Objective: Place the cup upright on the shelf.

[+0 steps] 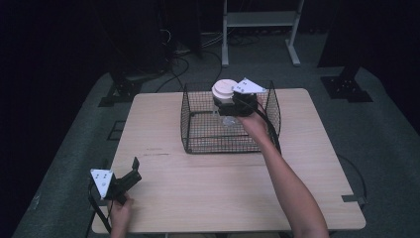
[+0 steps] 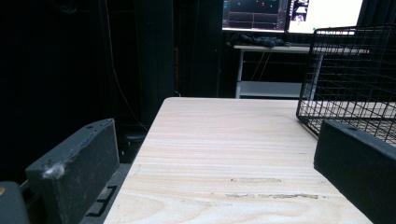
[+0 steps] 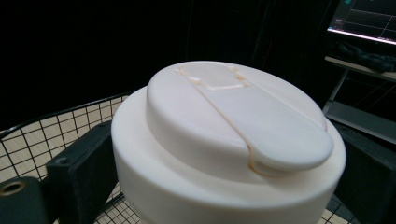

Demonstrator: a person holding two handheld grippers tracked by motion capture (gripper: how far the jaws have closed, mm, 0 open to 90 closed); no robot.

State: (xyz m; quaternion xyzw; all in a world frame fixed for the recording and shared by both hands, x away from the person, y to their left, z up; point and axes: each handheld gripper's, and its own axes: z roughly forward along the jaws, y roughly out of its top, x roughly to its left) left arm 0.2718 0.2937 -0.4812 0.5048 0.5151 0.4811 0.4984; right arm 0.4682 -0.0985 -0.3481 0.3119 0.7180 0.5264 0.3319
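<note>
Gripping a white-lidded container (image 1: 224, 96) just under its lid, the right gripper (image 1: 229, 106) holds it up inside the black wire basket (image 1: 190, 131), near the basket's far wall and above its mesh floor. In the right gripper view the cream lid (image 3: 229, 140) sits between the two black jaws, which press against its sides, so the gripper is clenched on the container. The lid looks like smooth, hard plastic with a flip tab across the top; I judge it slippery, and the clear body below it light and fairly stiff. Taking hold just beneath the wider lid rim seems safest, since the rim would stop it sliding down.

The left gripper (image 1: 130, 174) rests at the near left corner of the counter (image 1: 208, 193), well apart from the basket, its jaws spread wide with nothing between them.

The basket's wire walls stand on all four sides, so the free way out is straight up past the top rim. The counter in front of the basket is bare and gives open room to move.
</note>
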